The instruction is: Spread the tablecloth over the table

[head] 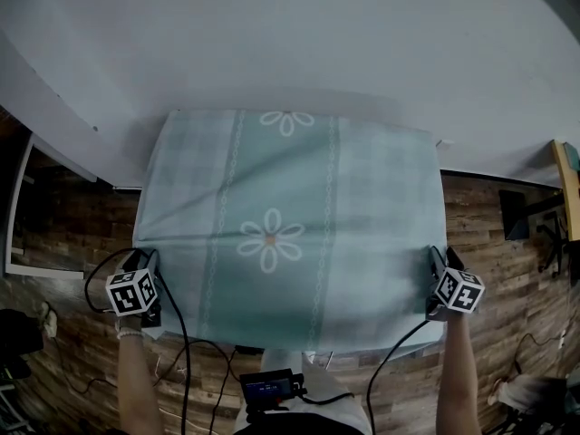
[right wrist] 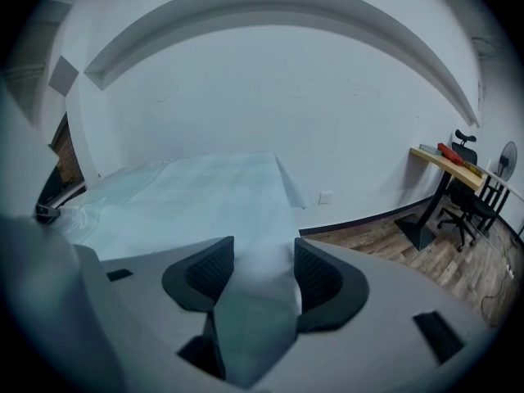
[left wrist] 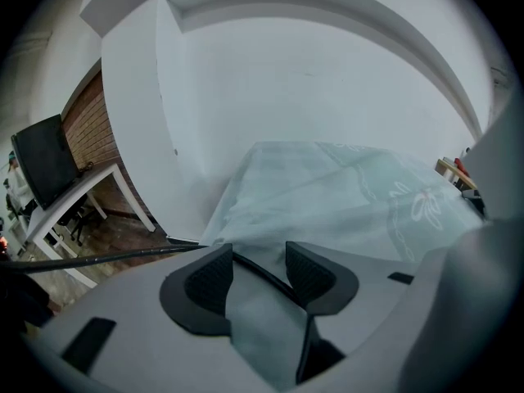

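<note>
left gripper and right gripper jaws gape wide, soft checked daisy-print tablecloth hem slack between each pair.

Desk: rectangular, set against white wall, standing on brown wood-plank floor; top covered, only a pale far right corner showing. Directly on top: one pale teal checked fabric tablecloth, white daisy motifs and chain-pattern stripes, spread flat, edges draping over left and near sides.
</note>
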`<state>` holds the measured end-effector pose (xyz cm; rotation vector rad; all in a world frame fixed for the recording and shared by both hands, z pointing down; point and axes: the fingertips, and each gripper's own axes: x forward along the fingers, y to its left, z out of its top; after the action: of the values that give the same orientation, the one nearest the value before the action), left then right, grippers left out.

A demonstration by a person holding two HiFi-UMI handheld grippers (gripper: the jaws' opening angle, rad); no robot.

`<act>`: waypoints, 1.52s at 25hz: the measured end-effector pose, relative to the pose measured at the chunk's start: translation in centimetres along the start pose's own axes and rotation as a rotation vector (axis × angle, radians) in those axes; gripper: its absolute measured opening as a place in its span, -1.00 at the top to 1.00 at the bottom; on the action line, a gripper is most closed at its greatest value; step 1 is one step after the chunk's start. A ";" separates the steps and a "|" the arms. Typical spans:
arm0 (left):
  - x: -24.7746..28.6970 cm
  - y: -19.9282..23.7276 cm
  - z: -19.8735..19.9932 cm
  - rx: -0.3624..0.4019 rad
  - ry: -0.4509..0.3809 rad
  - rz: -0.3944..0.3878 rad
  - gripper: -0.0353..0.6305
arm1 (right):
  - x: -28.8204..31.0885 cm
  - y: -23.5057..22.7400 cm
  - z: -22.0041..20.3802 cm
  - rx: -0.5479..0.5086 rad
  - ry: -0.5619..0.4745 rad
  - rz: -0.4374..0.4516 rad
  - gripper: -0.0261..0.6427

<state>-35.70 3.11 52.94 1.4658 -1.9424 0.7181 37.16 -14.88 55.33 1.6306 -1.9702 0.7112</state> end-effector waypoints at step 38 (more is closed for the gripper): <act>-33.0 -20.8 8.0 0.111 -0.730 -0.233 0.85 | -30.0 13.6 8.1 -0.234 -0.655 0.261 0.78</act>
<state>-9.59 13.56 24.73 2.1958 -2.1935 0.1857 28.64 3.85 28.35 1.6017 -2.6344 -0.0002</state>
